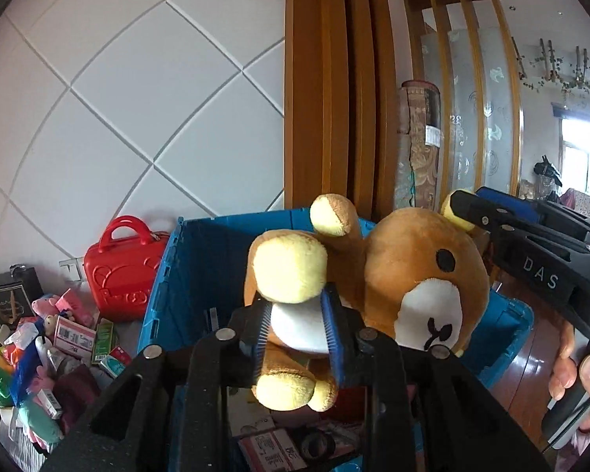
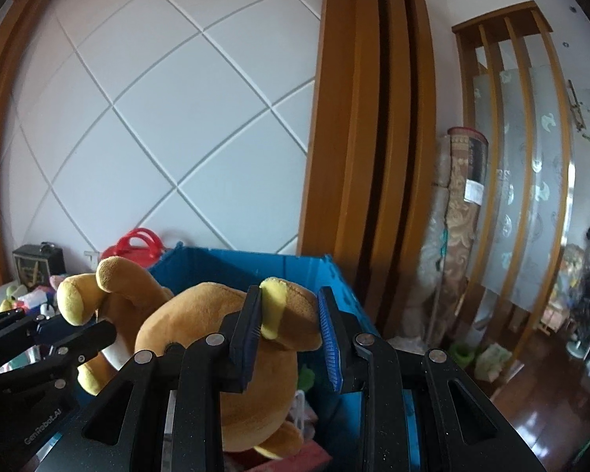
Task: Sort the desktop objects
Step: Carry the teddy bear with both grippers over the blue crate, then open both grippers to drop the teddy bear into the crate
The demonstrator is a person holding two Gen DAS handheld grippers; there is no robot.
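Note:
A brown plush bear (image 1: 409, 271) with yellow paws and a white muzzle hangs over the open blue crate (image 1: 169, 275). My left gripper (image 1: 295, 326) is shut on the bear's white belly. My right gripper (image 2: 291, 330) is shut on the bear's ear (image 2: 291, 314); it also shows in the left wrist view (image 1: 464, 212) at the bear's ear. The bear (image 2: 200, 322) fills the middle of the right wrist view above the crate (image 2: 255, 267). The left gripper (image 2: 98, 334) shows there at the left, on the bear's body.
A red toy suitcase (image 1: 124, 271) stands left of the crate against the white quilted wall. A pile of small boxes and toys (image 1: 47, 354) lies at the lower left. Boxes and tape (image 1: 291, 444) lie inside the crate. A wooden pillar and rolled carpet (image 1: 421, 149) stand behind.

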